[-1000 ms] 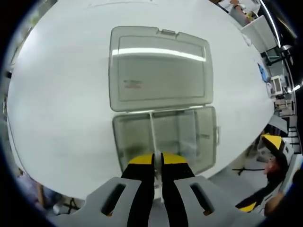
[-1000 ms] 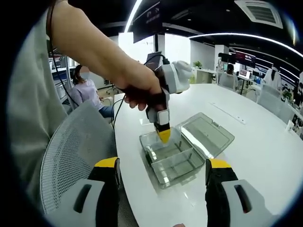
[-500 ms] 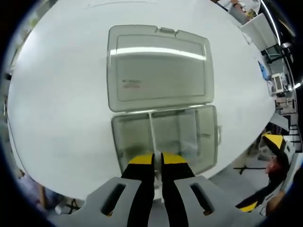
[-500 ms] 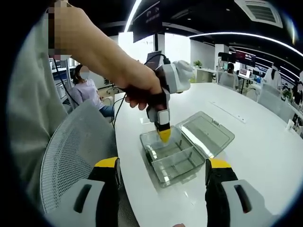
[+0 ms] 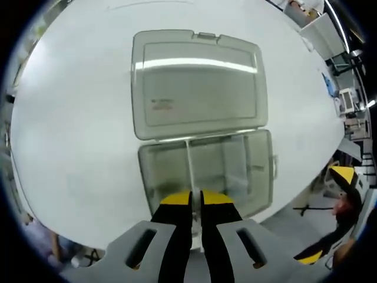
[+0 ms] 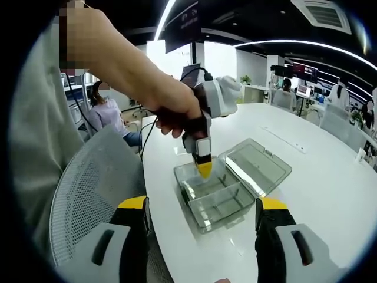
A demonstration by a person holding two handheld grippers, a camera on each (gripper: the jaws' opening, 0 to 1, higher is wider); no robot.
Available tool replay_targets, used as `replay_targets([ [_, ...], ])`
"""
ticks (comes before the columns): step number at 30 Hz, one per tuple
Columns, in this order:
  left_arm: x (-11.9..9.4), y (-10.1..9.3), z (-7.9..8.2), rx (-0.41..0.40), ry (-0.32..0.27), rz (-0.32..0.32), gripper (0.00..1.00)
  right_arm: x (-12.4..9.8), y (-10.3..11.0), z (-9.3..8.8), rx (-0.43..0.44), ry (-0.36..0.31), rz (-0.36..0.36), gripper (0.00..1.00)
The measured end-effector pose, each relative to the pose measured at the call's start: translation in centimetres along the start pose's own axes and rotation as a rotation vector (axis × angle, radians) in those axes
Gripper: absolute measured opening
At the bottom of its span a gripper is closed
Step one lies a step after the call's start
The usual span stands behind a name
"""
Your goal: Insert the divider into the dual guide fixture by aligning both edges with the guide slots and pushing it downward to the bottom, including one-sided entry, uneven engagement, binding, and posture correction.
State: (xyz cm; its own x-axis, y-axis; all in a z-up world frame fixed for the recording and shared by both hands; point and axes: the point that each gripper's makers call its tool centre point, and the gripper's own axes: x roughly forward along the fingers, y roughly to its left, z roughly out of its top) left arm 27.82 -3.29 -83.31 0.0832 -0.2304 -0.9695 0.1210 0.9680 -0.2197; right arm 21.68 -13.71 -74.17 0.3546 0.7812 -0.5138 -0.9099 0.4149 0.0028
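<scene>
A clear plastic box (image 5: 147, 177) lies on the white table with its lid (image 5: 197, 82) folded flat open beyond it. My left gripper (image 5: 196, 197) is shut on a thin clear divider (image 5: 189, 168), which stands on edge in the box and runs from the near wall to the hinge side. Another upright partition (image 5: 244, 165) stands to its right. In the right gripper view a hand holds the left gripper (image 6: 204, 169) straight down over the box (image 6: 221, 200), near its left end. My right gripper (image 6: 201, 203) is open, held back from the box and empty.
The white table (image 6: 306, 194) is round, and its edge runs close to the box's near side. A grey mesh chair (image 6: 88, 177) stands at the table's left. A seated person (image 6: 106, 109) is behind it. Desks and more people fill the far right.
Almost nothing: the left gripper view has shifted very slightly, and the left gripper stays shut on the divider in the box.
</scene>
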Motion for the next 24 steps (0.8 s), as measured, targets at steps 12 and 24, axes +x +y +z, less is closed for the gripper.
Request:
replay_targets([
  [12,0.16,-0.08,-0.04,0.023,0.007,0.018,0.01,-0.1,0.0,0.01,0.002,-0.002,0.0,0.71],
  [24,0.59,-0.21,-0.02,0.076,0.041,0.077,0.01,-0.17,0.09,-0.1,0.001,0.0,0.001,0.71],
])
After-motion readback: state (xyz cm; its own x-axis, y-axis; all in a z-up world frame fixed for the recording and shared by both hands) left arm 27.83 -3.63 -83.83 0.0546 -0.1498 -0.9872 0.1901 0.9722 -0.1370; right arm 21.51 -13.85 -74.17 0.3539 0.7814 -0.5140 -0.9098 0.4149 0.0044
